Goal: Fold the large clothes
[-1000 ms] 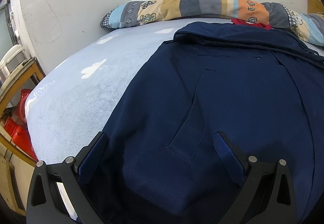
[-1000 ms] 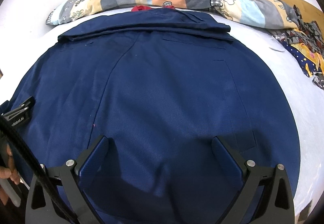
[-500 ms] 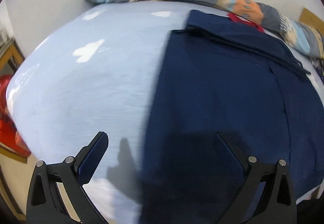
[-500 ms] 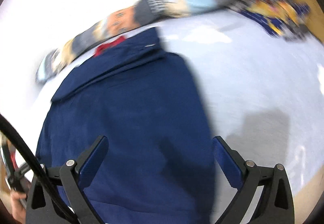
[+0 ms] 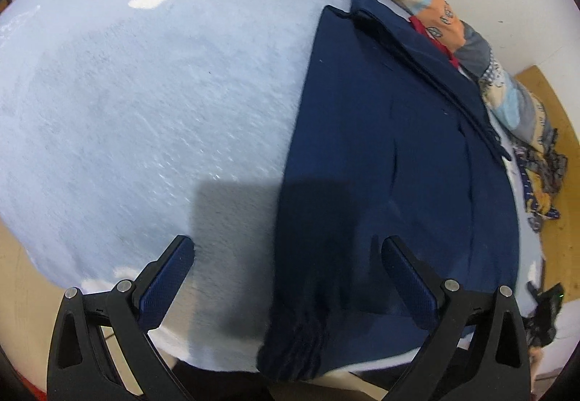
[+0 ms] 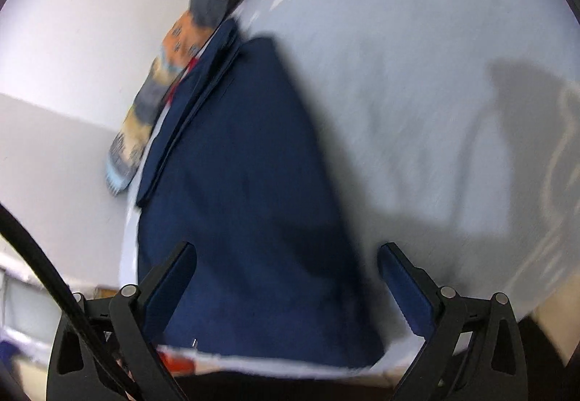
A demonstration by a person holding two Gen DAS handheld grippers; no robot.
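Observation:
A dark navy garment [image 5: 391, 162] lies flat on a pale blue bed [image 5: 145, 104], partly folded, with a doubled strip at its far end. It also shows in the right wrist view [image 6: 246, 205], blurred. My left gripper [image 5: 286, 274] is open and empty, hovering over the garment's near left edge, where the fabric bunches at the bed edge. My right gripper [image 6: 286, 278] is open and empty above the garment's near right edge.
A patchwork bolster [image 5: 446, 17] lies along the far wall, also in the right wrist view [image 6: 188, 38]. A red item [image 5: 424, 29] peeks from behind the garment. A pile of patterned clothes [image 5: 540, 176] sits at the right. The bed's near edge [image 6: 290, 364] runs just below my grippers.
Both grippers have pulled back and swung apart: the left view turned toward the garment's left edge, the right view toward its right edge. Both stayed open. The garment has not visibly moved.

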